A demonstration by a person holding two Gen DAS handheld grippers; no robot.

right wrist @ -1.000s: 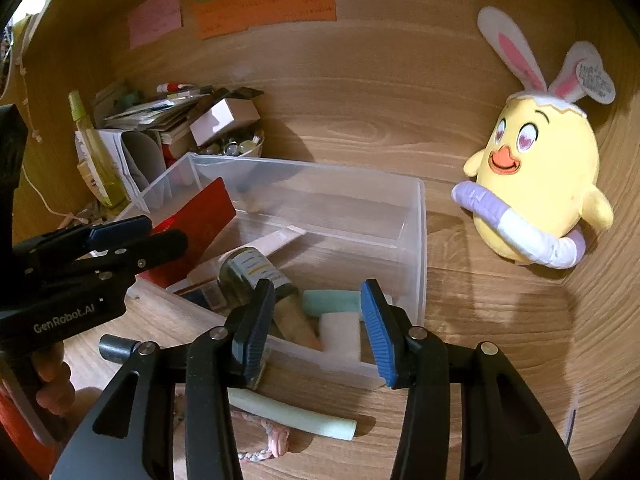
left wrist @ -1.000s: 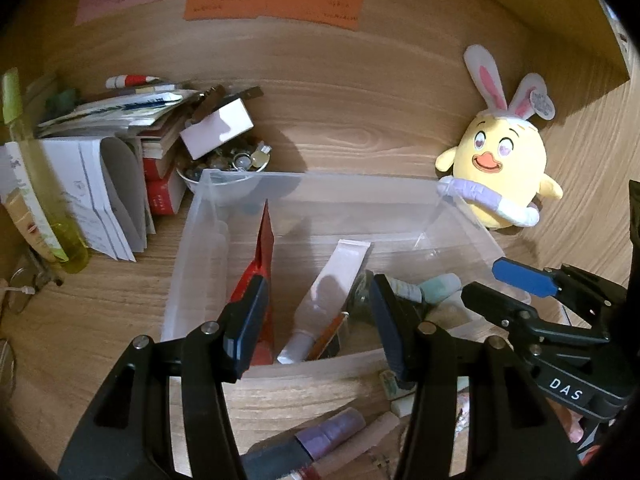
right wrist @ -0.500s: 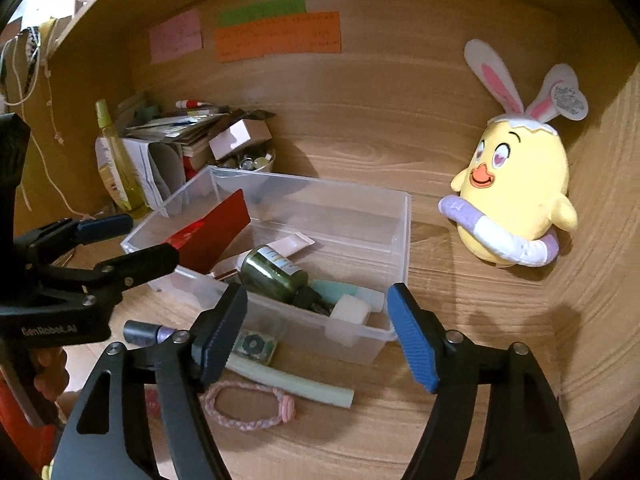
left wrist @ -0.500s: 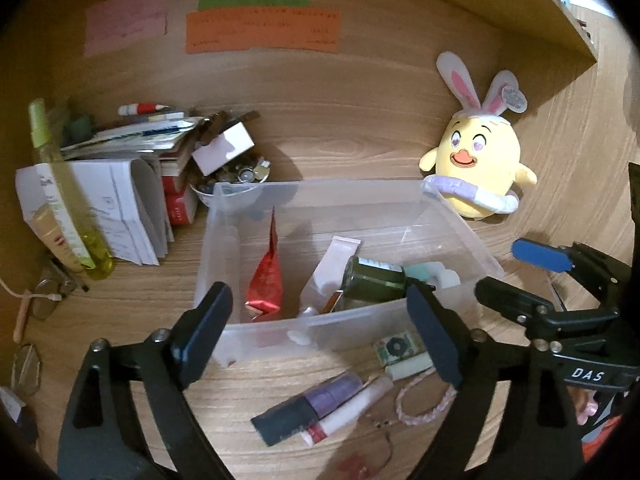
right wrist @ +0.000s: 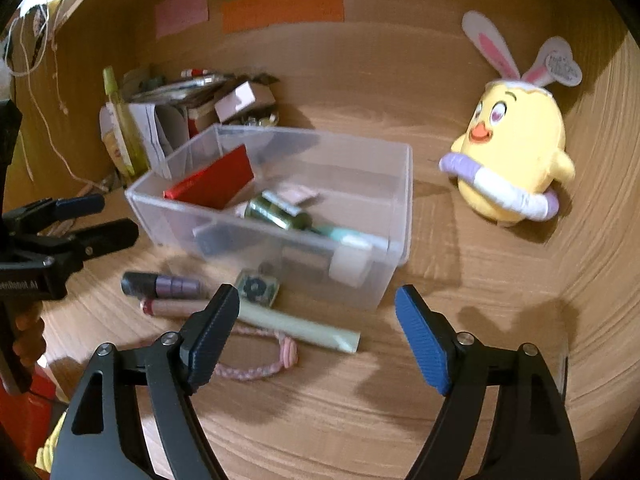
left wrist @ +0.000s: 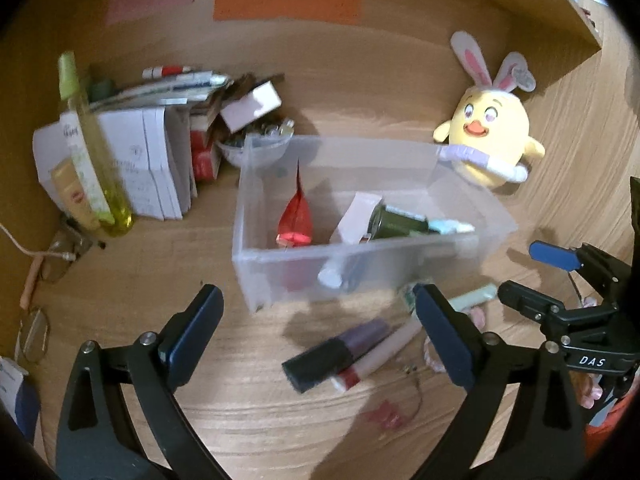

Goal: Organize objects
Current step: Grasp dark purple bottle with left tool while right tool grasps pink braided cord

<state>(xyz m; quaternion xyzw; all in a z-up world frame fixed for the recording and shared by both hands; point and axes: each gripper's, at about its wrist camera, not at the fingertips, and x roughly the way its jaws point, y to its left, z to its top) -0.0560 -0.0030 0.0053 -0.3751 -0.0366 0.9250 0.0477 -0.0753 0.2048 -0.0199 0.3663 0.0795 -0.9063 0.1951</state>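
Observation:
A clear plastic box [left wrist: 256, 216] [right wrist: 396, 216] sits mid-desk, holding a red packet [left wrist: 296, 220], a white tube [left wrist: 356, 216], a dark green bottle [right wrist: 276, 212] and a white block [right wrist: 350, 266]. In front of it lie a purple tube with a black cap [left wrist: 336, 354] [right wrist: 160, 286], a pink-red stick [right wrist: 176, 307], a pale green tube [right wrist: 300, 328], a small patterned square [right wrist: 256, 288] and a pink braided band [right wrist: 256, 366]. My left gripper [left wrist: 320, 336] is open and empty above these. My right gripper [right wrist: 316, 336] is open and empty too.
A yellow bunny-eared plush [left wrist: 488, 140] [right wrist: 516, 152] stands right of the box. Books, papers, a yellow-green bottle [left wrist: 96, 160] and a bowl of small items [left wrist: 256, 140] crowd the back left. Glasses [left wrist: 34, 334] lie at the left edge. Wooden walls enclose back and right.
Both grippers have opened wide and drawn back from the box. The loose items in front of the box have come into view.

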